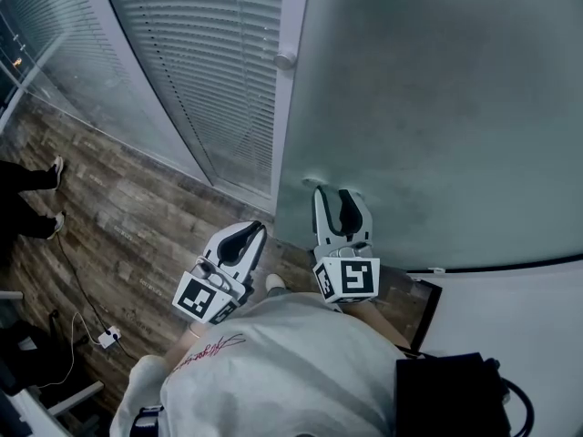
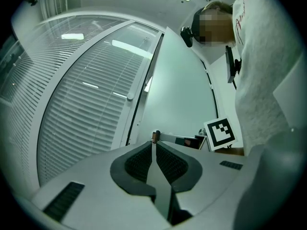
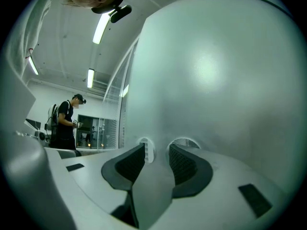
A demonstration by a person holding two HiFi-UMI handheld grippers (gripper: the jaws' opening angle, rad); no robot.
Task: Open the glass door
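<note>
The frosted glass door (image 1: 437, 107) fills the right of the head view, its white frame (image 1: 290, 107) running down its left edge with a small round knob (image 1: 285, 59) on it. My right gripper (image 1: 333, 192) is open, nothing between its jaws, its fingertips right at the pane near the door's left edge. In the right gripper view the door (image 3: 216, 71) looms close ahead of the open right gripper (image 3: 158, 146). My left gripper (image 1: 258, 228) is shut and empty, a little left of the right one and short of the frame. The left gripper view shows the shut left gripper (image 2: 154, 139), the door (image 2: 177, 90) and the knob (image 2: 130, 96).
A glass wall with slatted blinds (image 1: 209, 62) stands left of the door. Wood-look floor (image 1: 118, 235) lies below, with a cable and plug (image 1: 109, 337) and another person's feet (image 1: 56, 171) at the left. A black bag (image 1: 451, 394) and a white surface (image 1: 510, 308) are at lower right. A person (image 3: 64, 121) stands far off.
</note>
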